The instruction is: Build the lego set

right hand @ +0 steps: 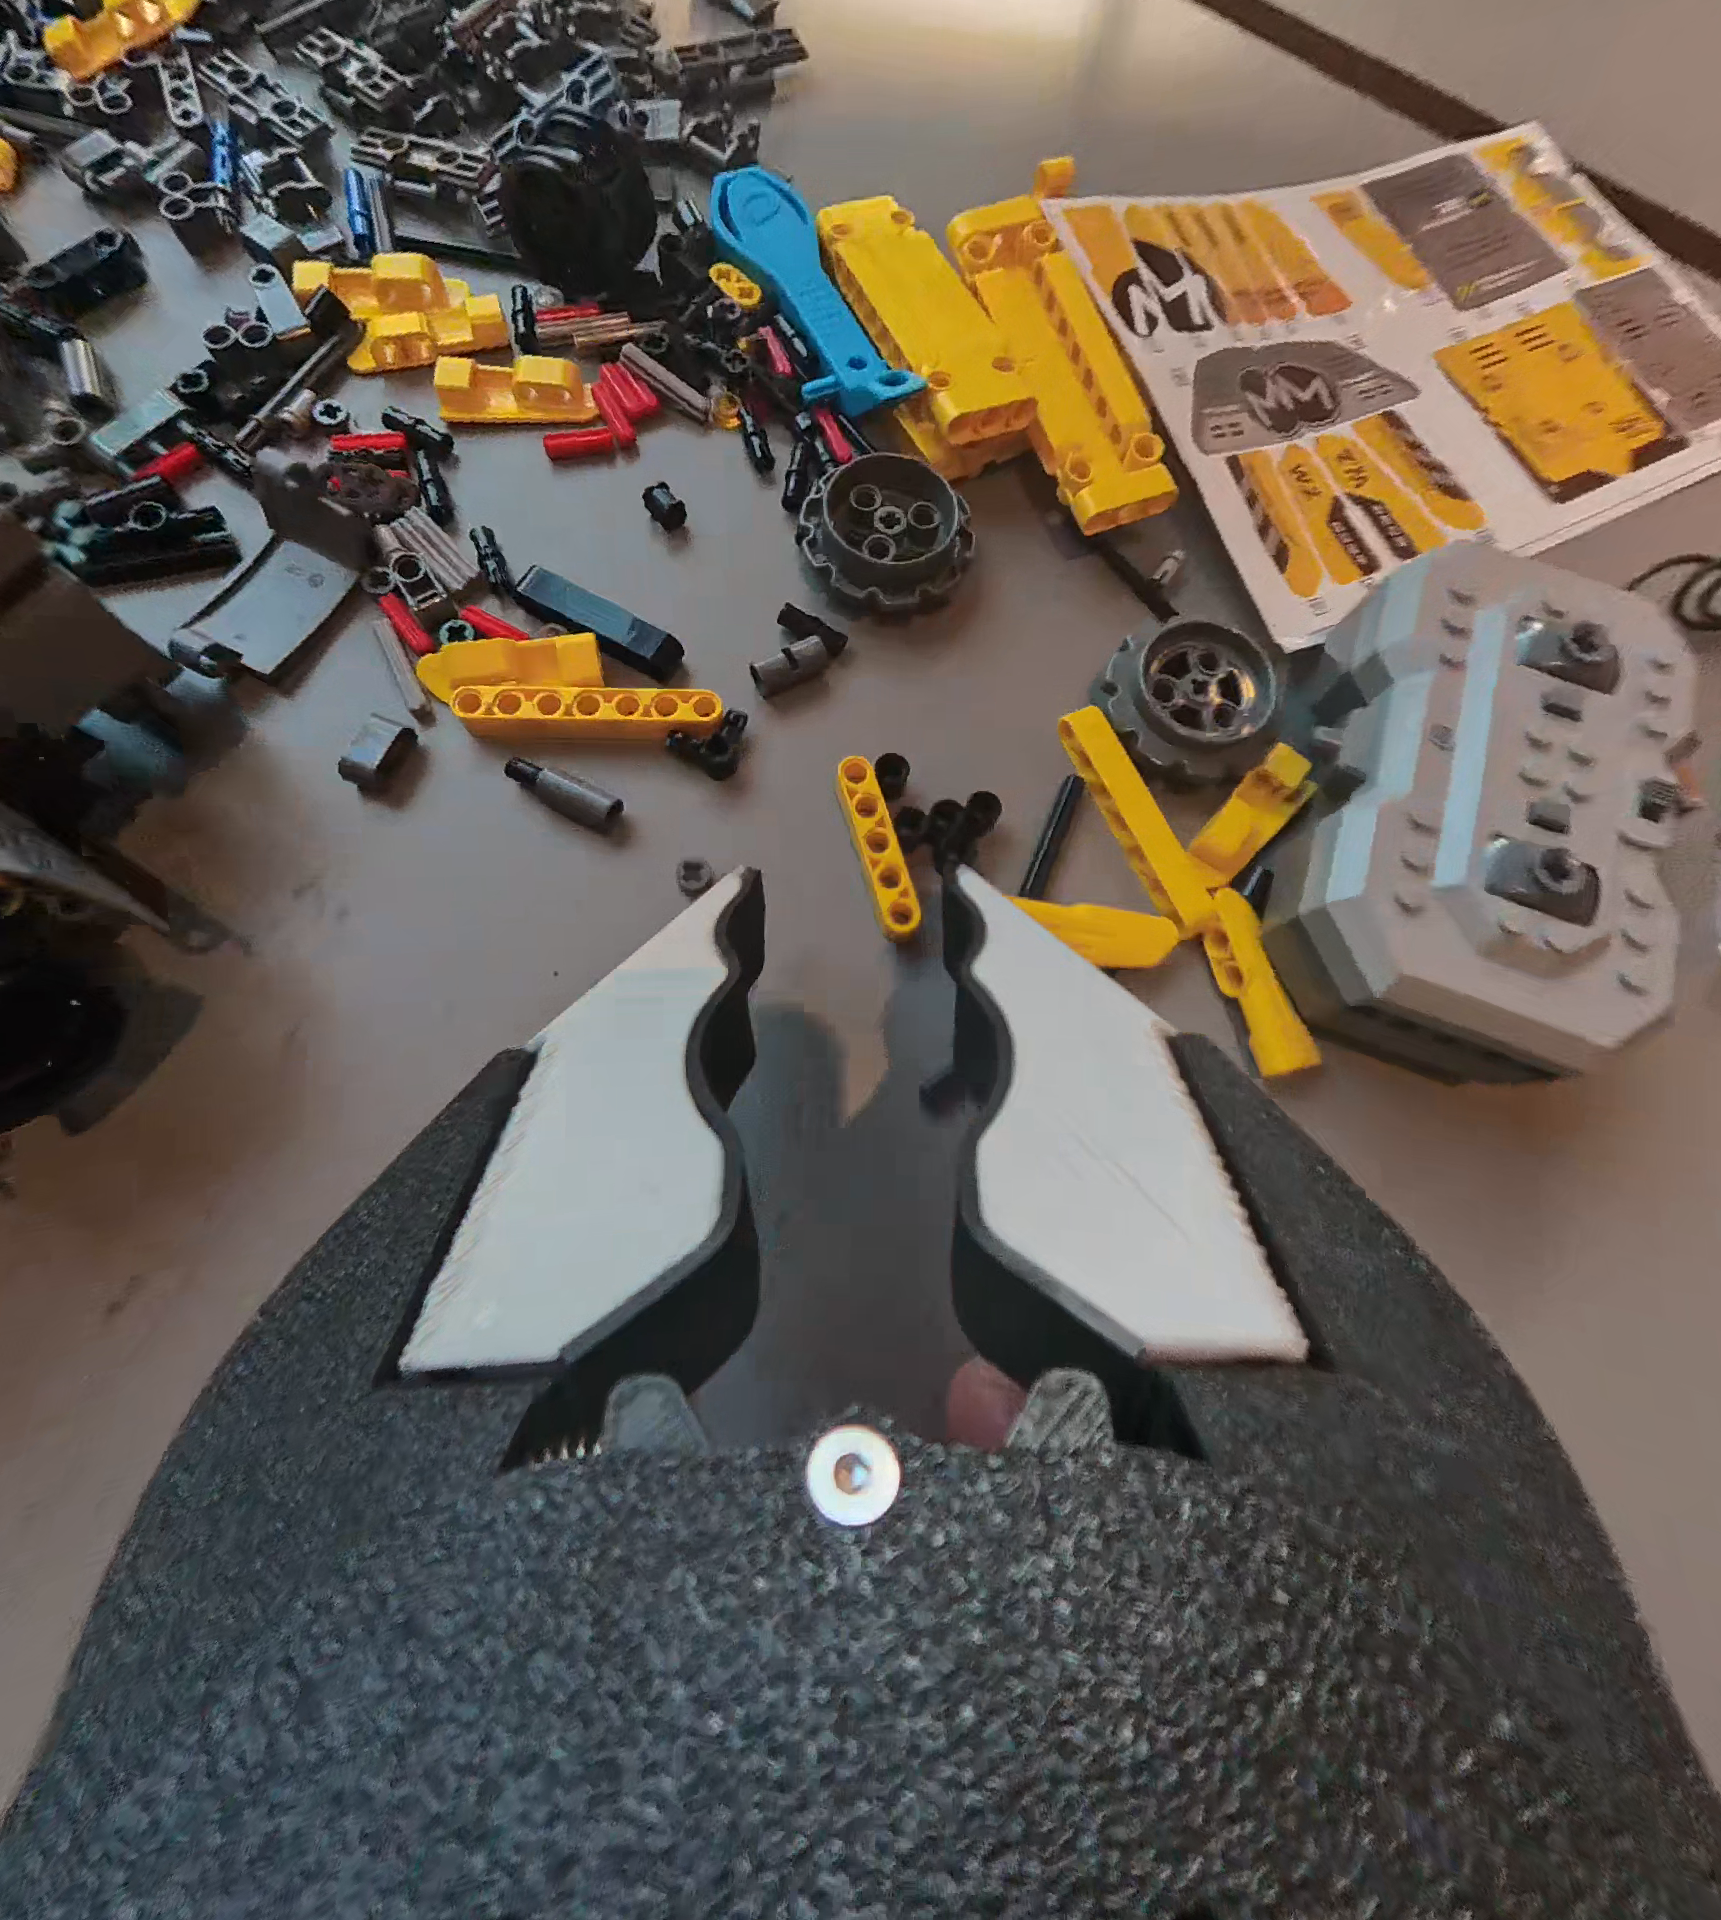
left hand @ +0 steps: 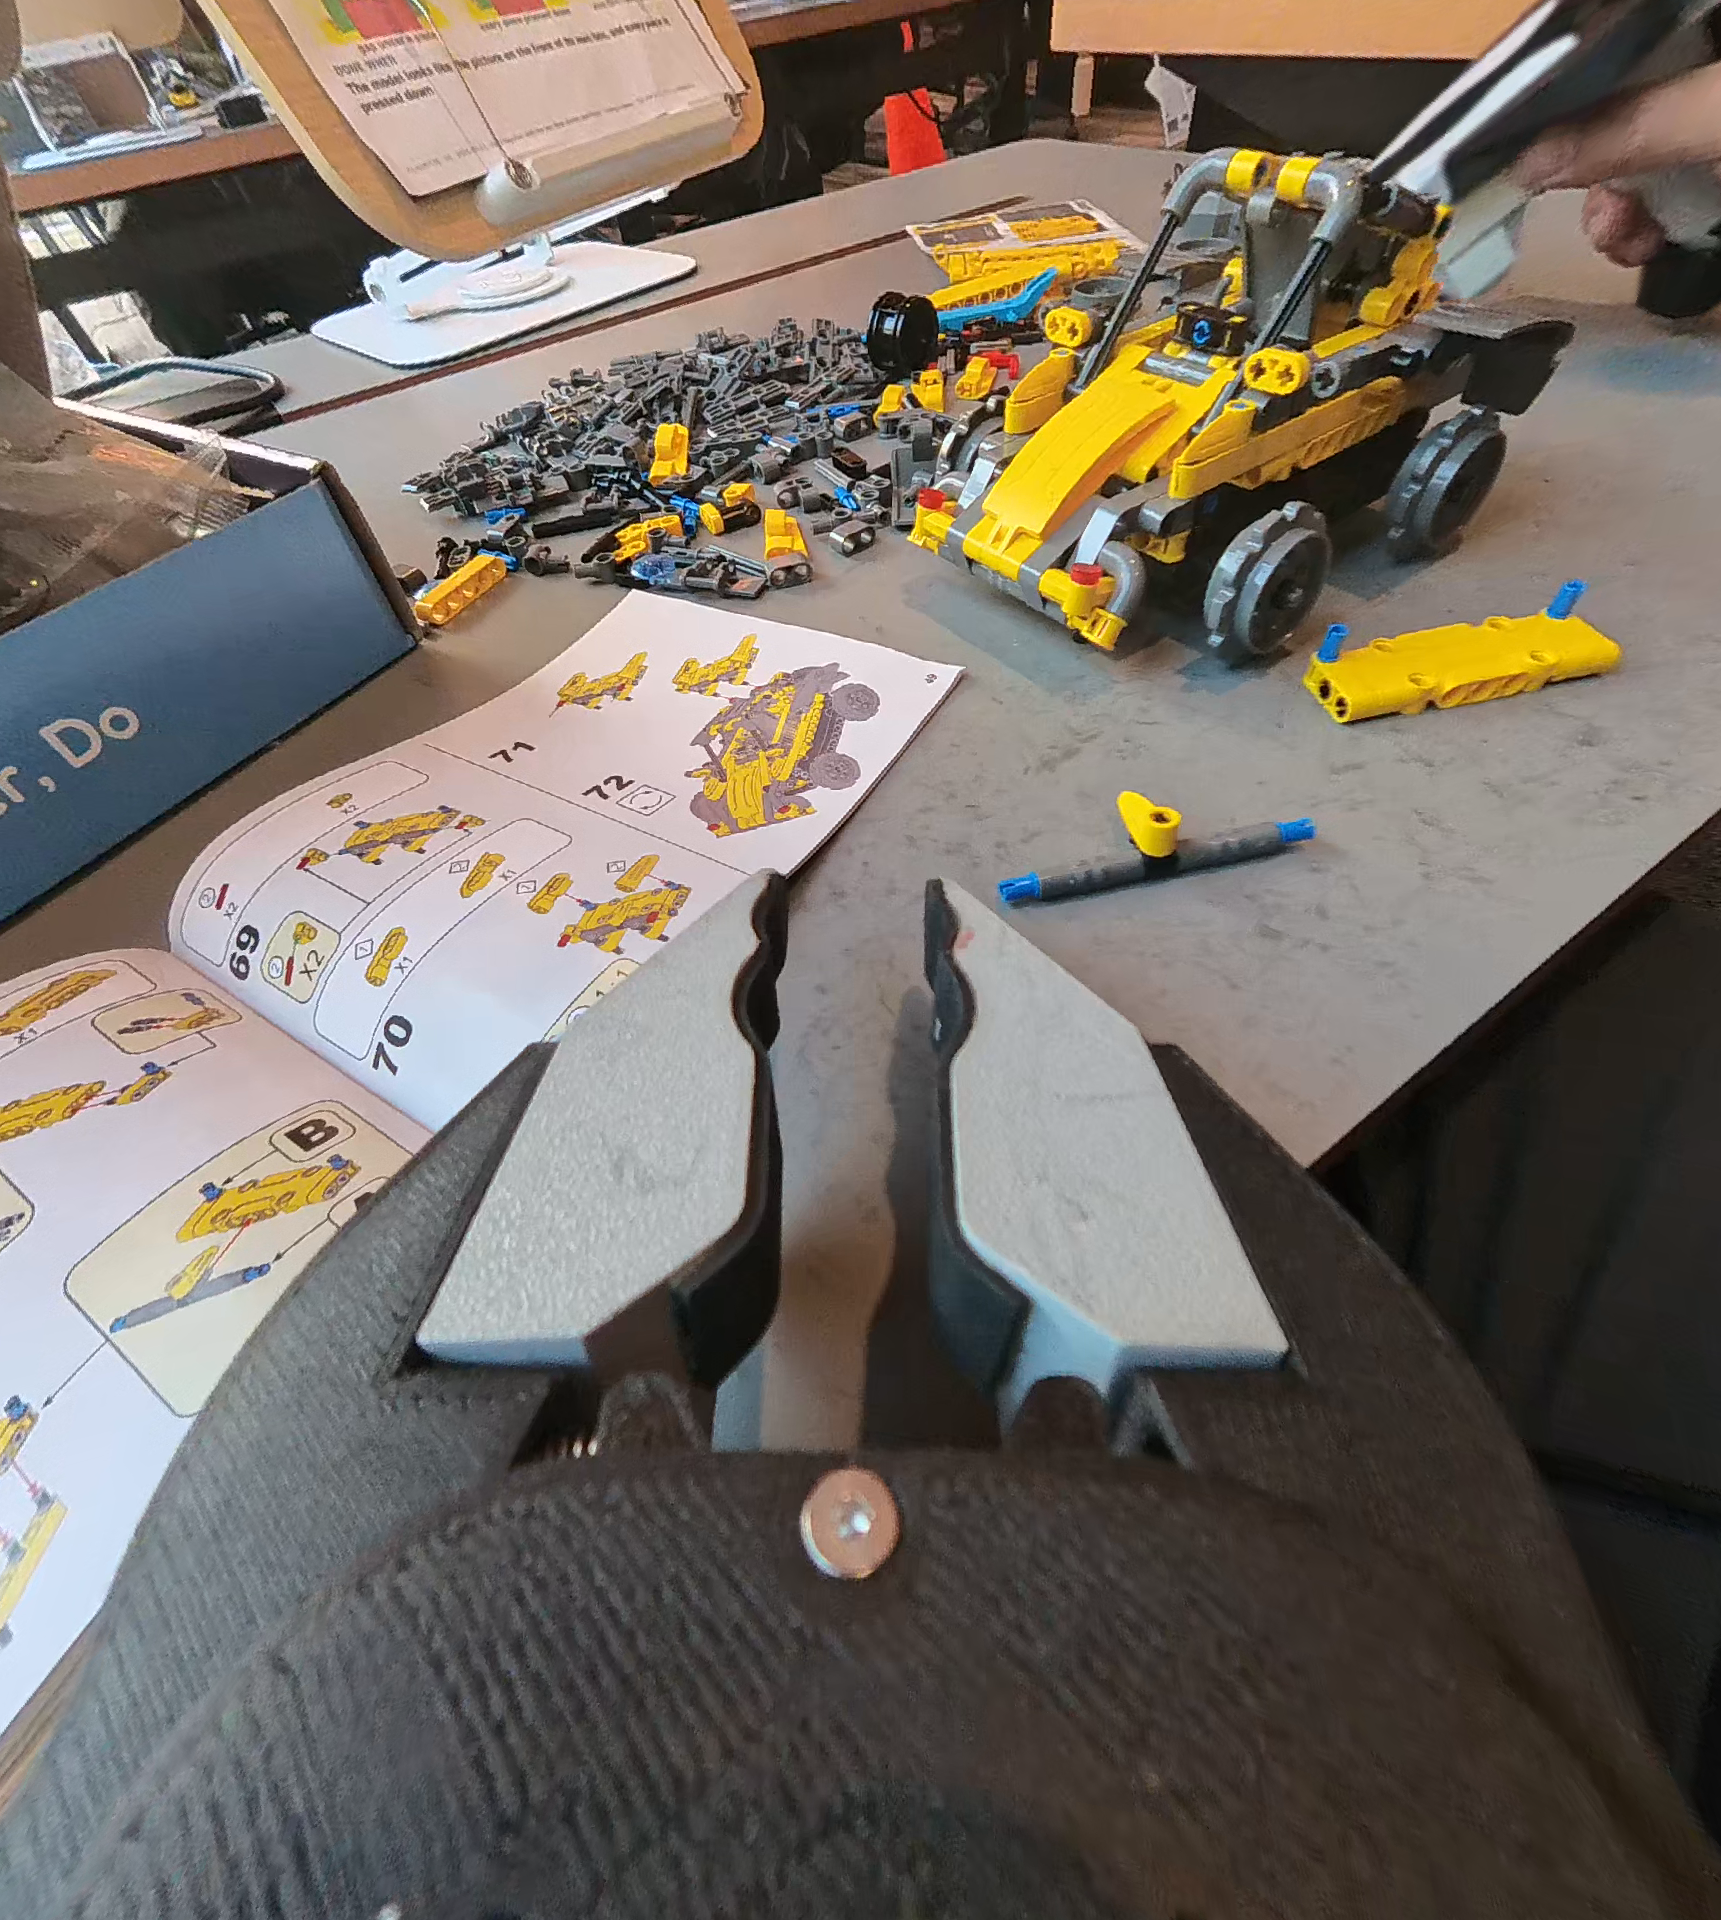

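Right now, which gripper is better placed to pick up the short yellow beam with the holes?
Right. The right gripper is open, and the yellow beam lies just past its fingertips. The left gripper hovers over the table edge by the open booklet, away from the loose parts.

Print on booklet (left hand: pixel 544 862), box (left hand: pixel 160 665) (sticker sheet (right hand: pixel 1407 364) too).

L hand-held gripper (left hand: pixel 854 914) empty, by booklet (left hand: pixel 482 914) | R hand-held gripper (right hand: pixel 851 904) empty, by yellow beam (right hand: pixel 879 847)

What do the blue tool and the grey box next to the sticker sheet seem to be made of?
Blue tool: probably moulded plastic, smooth with a slight sheen. Grey box: likely matte plastic, judging by its studded, moulded top. Sticker sheet: thin glossy printed paper or film; it lies flat.
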The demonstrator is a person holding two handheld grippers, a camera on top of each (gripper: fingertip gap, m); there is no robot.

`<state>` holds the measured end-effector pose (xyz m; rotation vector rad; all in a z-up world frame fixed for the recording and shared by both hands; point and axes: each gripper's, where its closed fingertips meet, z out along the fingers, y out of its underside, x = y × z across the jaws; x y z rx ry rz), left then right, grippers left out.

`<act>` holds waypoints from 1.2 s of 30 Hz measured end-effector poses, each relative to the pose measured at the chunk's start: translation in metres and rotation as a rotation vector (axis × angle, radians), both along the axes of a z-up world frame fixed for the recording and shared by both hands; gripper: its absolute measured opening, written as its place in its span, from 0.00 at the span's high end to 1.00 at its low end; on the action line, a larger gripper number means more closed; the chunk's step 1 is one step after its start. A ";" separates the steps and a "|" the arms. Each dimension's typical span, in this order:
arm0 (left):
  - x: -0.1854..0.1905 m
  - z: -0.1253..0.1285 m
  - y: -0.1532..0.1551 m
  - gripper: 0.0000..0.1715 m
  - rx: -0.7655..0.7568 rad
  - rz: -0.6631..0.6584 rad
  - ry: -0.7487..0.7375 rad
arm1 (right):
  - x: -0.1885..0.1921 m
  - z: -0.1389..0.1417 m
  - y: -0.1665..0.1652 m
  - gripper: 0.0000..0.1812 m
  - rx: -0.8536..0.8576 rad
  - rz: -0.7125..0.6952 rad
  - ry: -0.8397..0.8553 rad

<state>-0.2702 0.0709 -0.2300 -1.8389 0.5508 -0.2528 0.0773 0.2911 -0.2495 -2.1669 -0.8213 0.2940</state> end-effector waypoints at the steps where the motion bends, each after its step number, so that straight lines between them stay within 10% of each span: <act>1: 0.000 0.000 0.000 0.86 0.000 -0.002 -0.001 | -0.001 -0.005 0.003 0.82 -0.038 0.013 -0.006; 7: 0.000 0.000 0.000 0.87 -0.014 -0.008 -0.022 | -0.005 -0.015 -0.009 0.96 -0.155 0.074 -0.051; 20: 0.001 -0.001 -0.001 0.87 -0.036 -0.026 -0.069 | -0.004 -0.012 -0.166 0.96 -0.136 0.178 -0.063; 36: 0.000 0.000 -0.001 0.86 -0.024 -0.012 -0.088 | 0.039 0.049 -0.055 0.88 0.295 -0.136 0.229</act>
